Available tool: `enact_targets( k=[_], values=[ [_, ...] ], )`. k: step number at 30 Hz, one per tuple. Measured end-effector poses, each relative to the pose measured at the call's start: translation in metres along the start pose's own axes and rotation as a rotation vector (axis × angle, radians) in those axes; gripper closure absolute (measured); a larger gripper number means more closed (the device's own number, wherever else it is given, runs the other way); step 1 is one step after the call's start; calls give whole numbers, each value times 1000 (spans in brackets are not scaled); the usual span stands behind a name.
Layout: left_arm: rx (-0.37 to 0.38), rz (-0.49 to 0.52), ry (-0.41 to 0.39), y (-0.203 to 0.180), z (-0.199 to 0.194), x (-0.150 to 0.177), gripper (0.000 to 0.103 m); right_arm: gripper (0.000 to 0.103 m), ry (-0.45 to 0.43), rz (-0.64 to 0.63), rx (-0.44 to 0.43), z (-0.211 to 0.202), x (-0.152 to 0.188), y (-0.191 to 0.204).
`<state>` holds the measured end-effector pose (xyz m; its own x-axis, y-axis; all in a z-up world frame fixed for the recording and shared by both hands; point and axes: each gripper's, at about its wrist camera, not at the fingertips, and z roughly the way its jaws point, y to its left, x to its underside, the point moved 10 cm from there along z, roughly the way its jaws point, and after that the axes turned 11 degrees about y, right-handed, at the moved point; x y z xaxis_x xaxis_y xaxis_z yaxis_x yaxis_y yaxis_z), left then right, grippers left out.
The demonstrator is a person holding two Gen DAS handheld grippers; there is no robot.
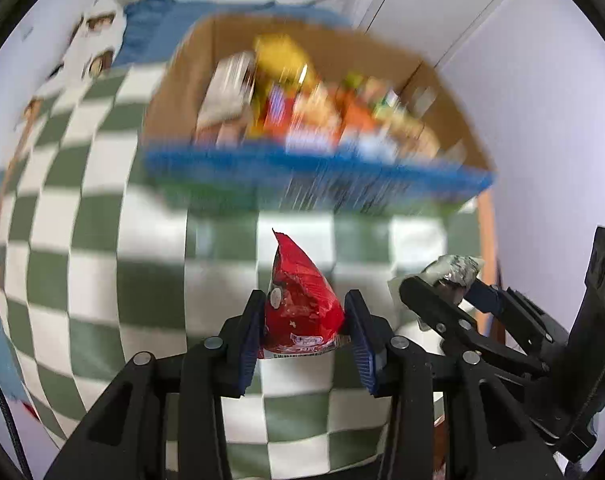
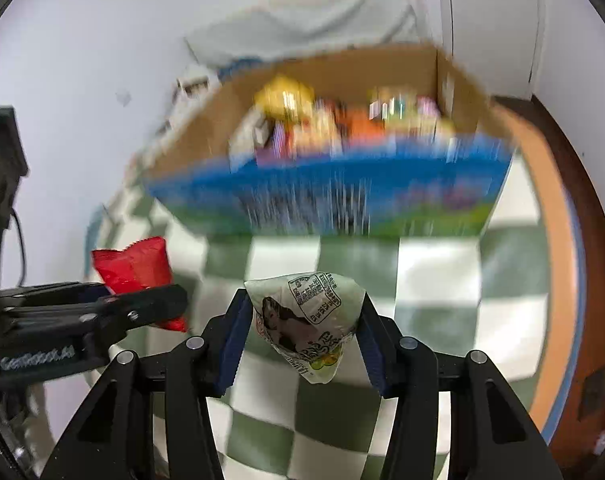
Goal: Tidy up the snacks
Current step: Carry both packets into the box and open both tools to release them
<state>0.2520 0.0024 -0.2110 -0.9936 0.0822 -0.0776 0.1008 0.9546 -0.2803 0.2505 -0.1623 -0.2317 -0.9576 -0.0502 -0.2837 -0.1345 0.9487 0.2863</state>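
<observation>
My left gripper (image 1: pixel 304 320) is shut on a red snack packet (image 1: pixel 300 300), held up above the checked cloth. My right gripper (image 2: pixel 302 328) is shut on a pale green and white snack packet (image 2: pixel 306 320) with printed text and a picture. In the left wrist view the right gripper (image 1: pixel 442 284) shows at the right with its silvery-looking packet (image 1: pixel 456 272). In the right wrist view the left gripper (image 2: pixel 150 304) shows at the left with the red packet (image 2: pixel 132 266). Ahead stands an open cardboard box (image 1: pixel 174 92) with a blue front (image 2: pixel 382 184), filled with several blurred snacks.
A green and white checked cloth (image 1: pixel 82 240) covers the round table, whose orange rim (image 2: pixel 558 260) curves at the right. White cabinet doors (image 2: pixel 494 20) and a white wall lie behind the box. A blue cloth (image 1: pixel 150 24) lies at the back left.
</observation>
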Motion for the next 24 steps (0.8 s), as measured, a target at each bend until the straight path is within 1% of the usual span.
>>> enact_targets(
  k=[1, 2, 3, 5, 6, 8, 11, 14, 16, 20, 23, 24],
  values=[
    [0, 7, -16, -1, -7, -13, 65, 50, -21, 1, -9, -10, -12, 1],
    [-9, 10, -40, 5, -18, -36, 65, 50, -42, 5, -20, -19, -28, 3],
    [-18, 13, -51, 5, -24, -46, 65, 50, -61, 7, -27, -29, -45, 2],
    [-40, 15, -56, 9, -25, -76, 65, 50, -87, 5, -17, -42, -74, -7],
    [-53, 14, -57, 18, -33, -79, 65, 50, -98, 5, -5, -45, -90, -12],
    [-95, 12, -40, 27, -30, -102, 65, 50, -94, 5, 18, -40, -118, -21],
    [-119, -13, 22, 43, -2, -123, 65, 50, -36, 30, 16, -17, -146, -36],
    [-125, -57, 91, 62, 30, -135, 65, 49, 19, 54, 12, 8, -162, -46],
    [-125, -76, 122, 72, 45, -144, 65, 49, 53, 73, 5, 30, -170, -52],
    [-123, -89, 156, 79, 65, -154, 65, 49, 112, 79, 3, 68, -187, -54],
    [-97, -101, 185, 79, 76, -158, 65, 48, 157, 88, 6, 91, -192, -56],
    [-90, -103, 192, 79, 78, -158, 65, 45, 173, 87, 12, 98, -193, -57]
  ],
)
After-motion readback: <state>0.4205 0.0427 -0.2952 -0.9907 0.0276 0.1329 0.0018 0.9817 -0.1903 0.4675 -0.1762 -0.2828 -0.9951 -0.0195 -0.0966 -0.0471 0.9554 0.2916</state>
